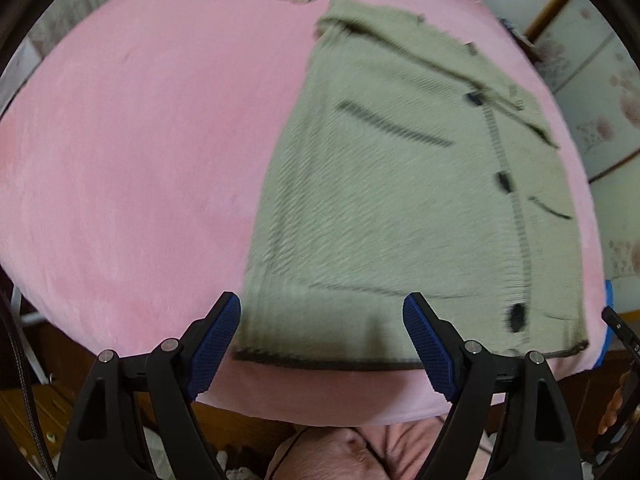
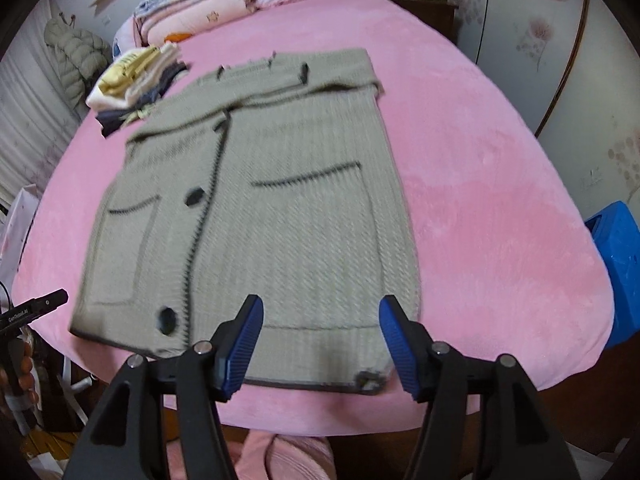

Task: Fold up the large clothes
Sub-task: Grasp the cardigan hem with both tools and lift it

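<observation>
Pink bed point(image 2: 480, 200) bears cardigan point(image 2: 280, 220) beside folded clothes point(image 2: 132, 84).

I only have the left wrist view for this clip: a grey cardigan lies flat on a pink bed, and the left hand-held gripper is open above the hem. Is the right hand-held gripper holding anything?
Observer: No. The right hand-held gripper is open above the hem of the cardigan and grips nothing.
Operator: What is the blurred pile at the top of my view?
Observer: A stack of folded clothes, with yellow and white pieces on top and dark ones below. It lies close by the cardigan's shoulder.
Operator: Is anything else on the bed?
Observer: Folded quilts at the head end, well apart from the cardigan.
</observation>
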Tool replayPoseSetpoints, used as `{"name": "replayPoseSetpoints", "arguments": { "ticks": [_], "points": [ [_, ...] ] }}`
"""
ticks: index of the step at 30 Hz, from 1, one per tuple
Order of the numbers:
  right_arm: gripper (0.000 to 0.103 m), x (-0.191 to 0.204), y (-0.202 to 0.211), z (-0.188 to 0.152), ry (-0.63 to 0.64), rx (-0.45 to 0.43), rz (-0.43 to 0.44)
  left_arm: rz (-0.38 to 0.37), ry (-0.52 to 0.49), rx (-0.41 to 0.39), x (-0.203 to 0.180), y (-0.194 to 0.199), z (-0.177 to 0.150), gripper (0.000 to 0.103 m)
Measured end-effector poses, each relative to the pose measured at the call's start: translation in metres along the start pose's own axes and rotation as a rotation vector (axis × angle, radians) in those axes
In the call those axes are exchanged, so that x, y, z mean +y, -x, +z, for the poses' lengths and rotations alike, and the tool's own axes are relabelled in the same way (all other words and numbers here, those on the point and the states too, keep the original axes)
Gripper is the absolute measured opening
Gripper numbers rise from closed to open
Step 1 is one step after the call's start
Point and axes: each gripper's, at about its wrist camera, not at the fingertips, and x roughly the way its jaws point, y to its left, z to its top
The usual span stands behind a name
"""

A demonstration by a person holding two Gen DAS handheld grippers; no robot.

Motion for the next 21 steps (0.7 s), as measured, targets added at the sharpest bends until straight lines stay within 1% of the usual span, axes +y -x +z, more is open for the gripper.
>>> {"name": "replayPoseSetpoints", "arguments": {
  "ticks": [5,7,9,11,13,15,16,18,20,21],
  "points": [
    [0.06,-0.036,-0.029,-0.011,-0.052,0.065,-0.002,-0.025,0.085,0.064,0.03,-0.03,-0.008,0.082],
    [0.06,-0.048,-0.038,-0.016,-0.068,0.092,0.01,-0.039,0.098,0.078,0.037,-0.038,-0.009,0.082],
    [0.06,-0.058,-0.046,-0.021,-0.081,0.115,0.02,-0.043,0.091,0.082,0.039,-0.043,-0.011,0.082],
    [0.06,-0.064,-0.051,-0.024,-0.095,0.133,0.044,-0.05,0.082,0.091,0.039,-0.047,-0.011,0.083],
    [0.06,-0.068,-0.056,-0.027,-0.11,0.141,0.087,-0.05,0.081,0.099,0.04,-0.05,-0.011,0.083],
    [0.06,-0.069,-0.059,-0.029,-0.112,0.149,0.121,-0.056,0.085,0.103,0.041,-0.052,-0.01,0.086],
    [0.058,-0.067,-0.062,-0.029,-0.105,0.153,0.142,-0.061,0.088,0.104,0.042,-0.053,-0.011,0.087],
    [0.048,-0.062,-0.067,-0.03,-0.087,0.168,0.165,-0.066,0.087,0.105,0.042,-0.057,-0.011,0.089],
    [0.032,-0.055,-0.073,-0.029,-0.067,0.186,0.178,-0.062,0.081,0.103,0.038,-0.063,-0.012,0.09],
    [0.027,-0.053,-0.075,-0.029,-0.062,0.194,0.184,-0.058,0.078,0.104,0.04,-0.063,-0.012,0.09]
  ]
}}
